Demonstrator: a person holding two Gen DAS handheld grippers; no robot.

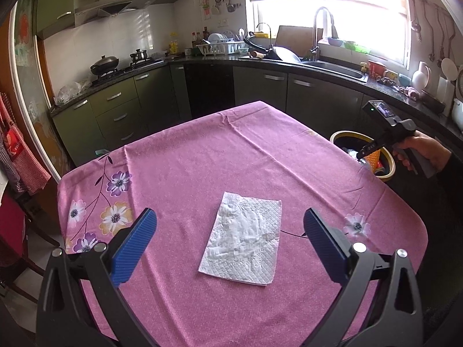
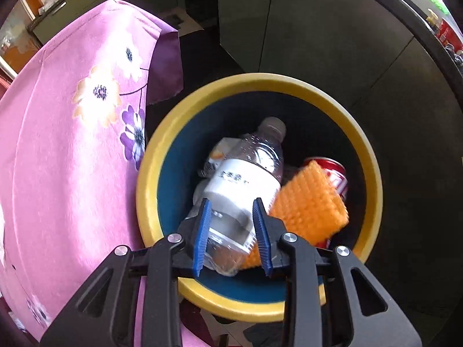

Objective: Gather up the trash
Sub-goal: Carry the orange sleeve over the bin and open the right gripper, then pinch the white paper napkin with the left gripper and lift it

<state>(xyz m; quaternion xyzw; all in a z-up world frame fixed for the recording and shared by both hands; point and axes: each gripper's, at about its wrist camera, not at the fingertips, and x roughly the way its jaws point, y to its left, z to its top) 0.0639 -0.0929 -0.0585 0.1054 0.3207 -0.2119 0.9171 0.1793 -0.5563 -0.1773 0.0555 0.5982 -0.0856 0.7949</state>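
Observation:
A flat white paper napkin [image 1: 243, 240] lies on the pink flowered tablecloth [image 1: 231, 150]. My left gripper [image 1: 228, 211] hovers over the near part of the table, open wide, its blue pads [image 1: 133, 245] on either side of the napkin and clear of it. A hand [image 1: 419, 153] holds my right gripper [image 1: 360, 154] over the yellow-rimmed bin [image 1: 344, 136] beside the table. In the right wrist view that gripper [image 2: 232, 202] points down into the bin [image 2: 150, 179], its jaws narrowly apart and pressing on nothing. Below lie a clear plastic bottle [image 2: 249, 167], a blurred orange bristly pad [image 2: 309, 202] and a red can [image 2: 332, 170].
Dark green cabinets [image 1: 115, 107] and a black counter with a sink [image 1: 332, 68] run behind the table and to its right. A stove with pots [image 1: 107, 65] stands at the back left. A red checked cloth [image 1: 17, 156] hangs at the left. The tablecloth corner [image 2: 167, 57] hangs next to the bin.

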